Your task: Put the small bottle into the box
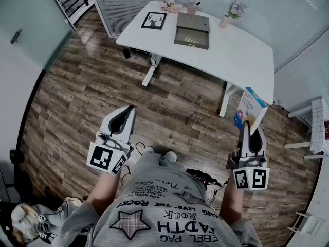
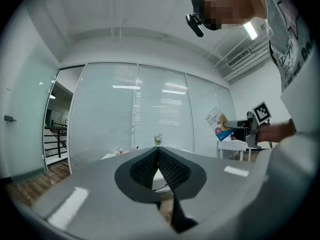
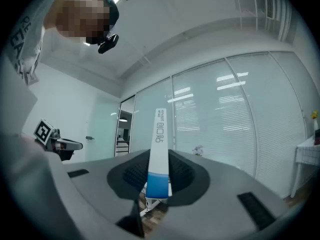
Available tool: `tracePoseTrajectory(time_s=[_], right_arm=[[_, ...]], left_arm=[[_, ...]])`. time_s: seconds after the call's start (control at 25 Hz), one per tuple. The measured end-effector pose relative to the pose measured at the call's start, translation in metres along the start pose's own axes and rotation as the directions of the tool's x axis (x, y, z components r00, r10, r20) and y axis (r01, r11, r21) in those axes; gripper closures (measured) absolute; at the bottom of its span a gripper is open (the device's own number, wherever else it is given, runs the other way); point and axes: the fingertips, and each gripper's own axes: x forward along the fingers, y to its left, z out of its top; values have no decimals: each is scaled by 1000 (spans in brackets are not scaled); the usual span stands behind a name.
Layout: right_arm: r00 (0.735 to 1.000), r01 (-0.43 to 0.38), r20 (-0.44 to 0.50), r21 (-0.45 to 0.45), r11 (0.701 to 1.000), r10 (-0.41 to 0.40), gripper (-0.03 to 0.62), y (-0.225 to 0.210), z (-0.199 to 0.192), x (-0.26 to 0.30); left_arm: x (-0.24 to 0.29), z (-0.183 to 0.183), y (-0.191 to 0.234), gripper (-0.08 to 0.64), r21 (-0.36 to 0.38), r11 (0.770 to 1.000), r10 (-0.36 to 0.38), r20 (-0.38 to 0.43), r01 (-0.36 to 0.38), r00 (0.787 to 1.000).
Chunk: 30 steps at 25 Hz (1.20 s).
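Both grippers are held level over the wooden floor, well short of the white table (image 1: 247,55). On that table lies an open grey-green box (image 1: 193,30), with a small pinkish bottle-like item (image 1: 192,7) behind it. My left gripper (image 1: 129,108) is shut with nothing between its pads (image 2: 158,151). A flat white-and-blue printed carton (image 1: 250,108) stands upright in my right gripper (image 1: 250,123), which is shut on it. The carton shows edge-on between the pads in the right gripper view (image 3: 159,154), and from the side in the left gripper view (image 2: 218,125).
A framed picture (image 1: 153,20), a flower bunch (image 1: 169,5) and a pink vase with flowers (image 1: 231,12) also stand on the table. A white rack (image 1: 316,122) is at the right. Frosted glass walls close the room behind the table. Cables trail on the floor near the person's feet.
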Motion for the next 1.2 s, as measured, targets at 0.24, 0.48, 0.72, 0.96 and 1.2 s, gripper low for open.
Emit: tracePoseTrajectory(time_s=[0.24,0.48,0.72,0.96,1.2], right_arm=[[1000,-4,0,-1,1000,4,500,0,0,3],[1000,-14,-8,-5,1000,14,502,-1,-3,3],[998,-52,-31,36,998,53,500,4,-11,17],[997,-76,-23,71,995,78,500,9,-12,47],[995,-91,-21,73,993,93,500,15,-13,82]], left_arm=[[8,4,-3,551,9,1000,-11,8,11,1000],[18,5,-2,551,15,1000,-10,8,10,1000],[31,6,-2,551,12,1000,-13,-7,13,1000],[60,17,4,551,-3,1000,4,4,-4,1000],[90,24,19,551,9,1000,1,17,-1,1000]])
